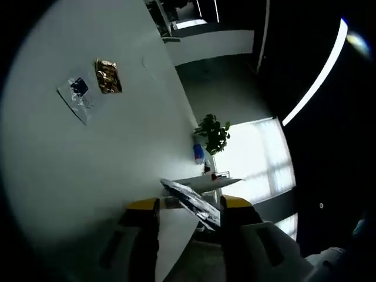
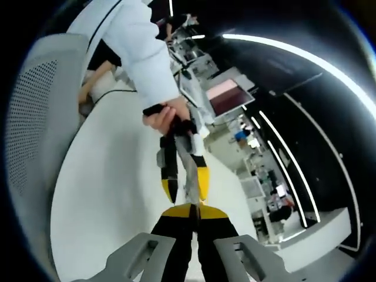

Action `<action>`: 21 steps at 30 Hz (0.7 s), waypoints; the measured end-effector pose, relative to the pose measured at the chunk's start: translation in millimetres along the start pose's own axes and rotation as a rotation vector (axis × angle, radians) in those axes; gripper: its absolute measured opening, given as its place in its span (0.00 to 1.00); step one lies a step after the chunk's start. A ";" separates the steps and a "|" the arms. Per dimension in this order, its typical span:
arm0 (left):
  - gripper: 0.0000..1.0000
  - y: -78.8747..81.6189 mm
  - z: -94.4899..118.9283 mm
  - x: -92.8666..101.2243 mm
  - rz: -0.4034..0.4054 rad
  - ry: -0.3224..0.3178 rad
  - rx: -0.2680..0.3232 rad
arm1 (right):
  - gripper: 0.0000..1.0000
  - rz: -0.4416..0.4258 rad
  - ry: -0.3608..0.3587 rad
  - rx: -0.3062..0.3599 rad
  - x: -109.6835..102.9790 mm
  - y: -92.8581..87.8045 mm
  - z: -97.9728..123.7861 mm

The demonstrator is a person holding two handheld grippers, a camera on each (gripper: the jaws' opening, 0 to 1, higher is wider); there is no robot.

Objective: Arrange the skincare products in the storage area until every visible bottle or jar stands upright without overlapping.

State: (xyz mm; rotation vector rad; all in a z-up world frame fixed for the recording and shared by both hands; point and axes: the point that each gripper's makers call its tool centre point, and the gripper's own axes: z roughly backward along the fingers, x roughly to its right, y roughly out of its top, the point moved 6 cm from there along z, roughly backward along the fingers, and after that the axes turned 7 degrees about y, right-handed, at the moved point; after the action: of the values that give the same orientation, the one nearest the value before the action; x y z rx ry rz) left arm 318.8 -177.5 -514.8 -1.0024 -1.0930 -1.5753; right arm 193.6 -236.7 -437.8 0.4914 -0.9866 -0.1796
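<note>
Left gripper view: left claw (image 1: 189, 202) clamped across a silver sachet (image 1: 187, 195), yellow tips on either side of it and the sachet's long axis slanting between them. Beyond that sachet, up across the tilted white bench (image 1: 70, 164), two more flat packs lying well apart from it: a gold packet (image 1: 108, 76) and, just beside that, a clear sachet (image 1: 75, 97) with a dark blue patch. Off past the silver sachet's far end, a blue bottle (image 1: 198, 153) standing upright below a potted plant (image 1: 212, 132) (too small to tell what kind). Right gripper view: right claw (image 2: 189, 212) drawn together, apparently pinching the near end of the silver sachet, long axis running straight away from it toward the left claw, gripped in a hand (image 2: 164, 114). Probably a handover or a two-ended tug along that axis. Both claws equally close, one at each end; neither near the bench packs.
</note>
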 end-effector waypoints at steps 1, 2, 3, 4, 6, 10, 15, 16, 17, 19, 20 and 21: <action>0.33 0.5 -0.4 0.9 -0.002 -0.005 0.007 | 0.00 -0.004 0.004 0.014 0.0 1.2 1.9; 0.32 1.0 -1.0 0.9 0.000 -0.006 0.012 | 0.00 0.007 0.002 0.030 0.1 3.5 3.5; 0.32 1.6 -2.1 0.8 0.011 -0.011 0.013 | 0.00 0.013 -0.001 0.038 0.3 5.2 5.4; 0.32 1.5 -3.1 0.8 0.021 -0.016 0.008 | 0.00 0.018 -0.003 0.045 0.4 7.0 7.7; 0.31 -0.1 -5.0 1.4 0.028 -0.024 -0.008 | 0.00 0.022 -0.004 0.050 1.1 8.1 8.6; 0.27 -6.6 -7.8 3.2 0.032 -0.033 -0.039 | 0.00 0.028 -0.002 0.056 0.6 6.1 9.1; 0.15 -6.8 -8.2 6.0 0.027 -0.046 -0.042 | 0.00 0.012 0.000 0.066 -1.3 6.6 9.1; 0.13 -6.3 -8.1 6.2 0.023 -0.043 -0.036 | 0.00 0.011 -0.002 0.064 -1.5 6.2 8.7; 0.10 -3.7 -8.0 6.6 0.013 -0.036 -0.013 | 0.00 0.011 0.001 0.060 -2.5 5.5 7.9; 0.06 -1.6 -7.6 8.0 -0.001 -0.036 0.005 | 0.00 -0.003 0.003 0.058 -3.3 4.8 7.1; 0.05 -1.3 -7.3 8.6 -0.007 -0.036 0.007 | 0.00 -0.008 0.003 0.057 -3.7 4.4 6.6; 0.04 0.0 -6.5 9.1 -0.025 -0.035 0.016 | 0.00 -0.013 0.009 0.056 -4.5 4.0 5.9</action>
State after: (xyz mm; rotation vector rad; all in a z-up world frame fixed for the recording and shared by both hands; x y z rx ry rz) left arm 316.0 -185.9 -507.9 -1.0125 -1.1449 -1.5719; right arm 185.9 -233.5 -436.7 0.5496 -0.9817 -0.1615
